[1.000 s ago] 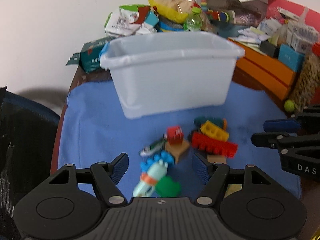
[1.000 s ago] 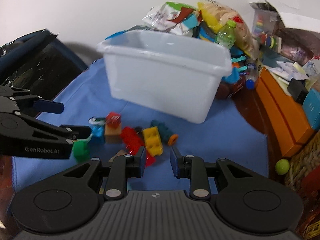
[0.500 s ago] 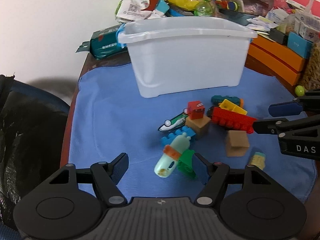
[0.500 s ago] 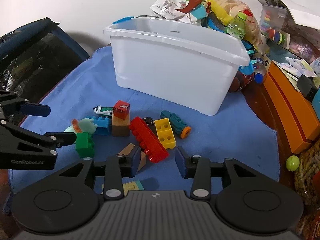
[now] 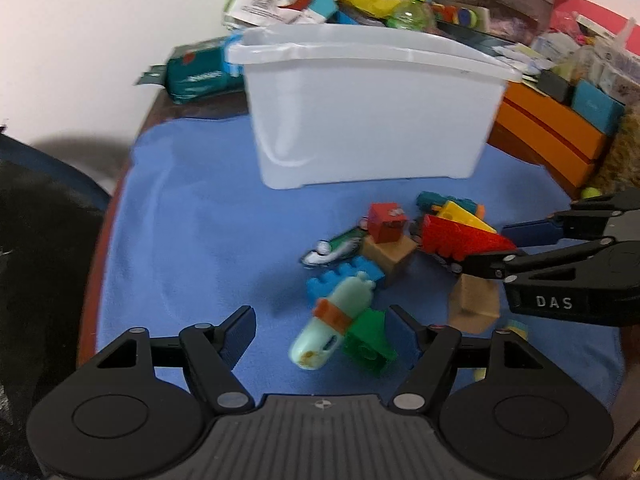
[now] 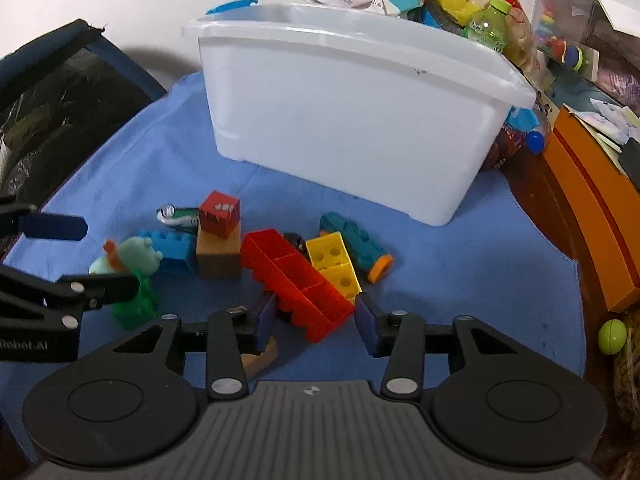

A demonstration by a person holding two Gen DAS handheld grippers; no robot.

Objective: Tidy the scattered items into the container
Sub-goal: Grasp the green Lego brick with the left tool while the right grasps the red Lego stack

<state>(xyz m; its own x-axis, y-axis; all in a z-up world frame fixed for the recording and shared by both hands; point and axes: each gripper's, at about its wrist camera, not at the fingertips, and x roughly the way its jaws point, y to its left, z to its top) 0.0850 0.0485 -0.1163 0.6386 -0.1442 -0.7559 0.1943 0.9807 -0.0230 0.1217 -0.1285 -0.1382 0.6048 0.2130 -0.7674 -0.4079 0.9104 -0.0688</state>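
Now the left gripper (image 5: 322,330) stands with its jaws wide apart and nothing pressed between them; the mint toy bottle (image 5: 334,322) and the green block (image 5: 370,340) lie in the gap, the green block close to the right finger. The right gripper (image 6: 316,316) has its jaws apart too, wider than a second ago, when they were almost together. The near end of the long red brick (image 6: 298,280) lies between them, but whether a pad touches it cannot be told.

Compared with the earlier pictures, both grippers are lower and nearer to the pile, so the toys look bigger. The red brick, which was ahead of the right fingers before, is now between them.

Around these lie the yellow brick (image 6: 334,266) just beside the red one, the teal piece with orange end (image 6: 358,246), the small red cube (image 6: 220,214) on a brown block (image 6: 218,260), and a blue brick (image 6: 172,248). The white container (image 6: 352,128) stands behind the pile, well apart from both grippers. The blue cloth (image 5: 208,232) is bare on the left up to its edge, and on the right between the toys and the orange boxes (image 6: 592,216).
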